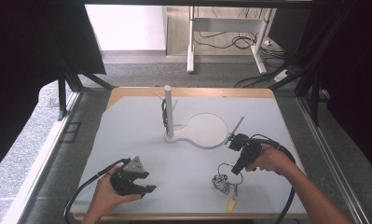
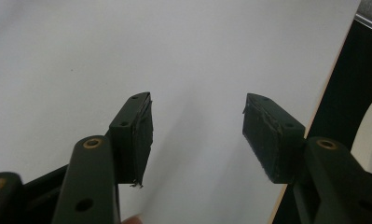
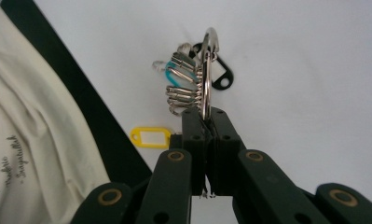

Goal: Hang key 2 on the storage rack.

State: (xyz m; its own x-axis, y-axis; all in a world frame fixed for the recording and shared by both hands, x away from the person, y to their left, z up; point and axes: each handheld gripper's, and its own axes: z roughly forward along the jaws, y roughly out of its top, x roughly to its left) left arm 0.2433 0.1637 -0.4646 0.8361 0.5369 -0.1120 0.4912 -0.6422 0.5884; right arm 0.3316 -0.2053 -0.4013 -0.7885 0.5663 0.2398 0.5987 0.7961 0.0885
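A large metal key ring (image 3: 207, 70) carries several small rings, a black tag (image 3: 222, 77) and a yellow tag (image 3: 150, 137). My right gripper (image 3: 206, 119) is shut on the big ring's lower edge, so the ring stands on edge above the white table. From above, the right gripper (image 1: 236, 168) sits at the front right, with the bunch (image 1: 224, 181) and yellow tag (image 1: 231, 204) just below it. At the front left my left gripper (image 1: 148, 183) is open, and the jaws of the left gripper (image 2: 197, 116) hold nothing over bare table.
A white stand with an upright post (image 1: 168, 112), short pegs and a round base (image 1: 204, 130) sits mid-table; something dark hangs on its left side. The table's wooden front edge (image 1: 174, 216) is close to both hands. A person's white shirt (image 3: 30, 140) lies past the table edge.
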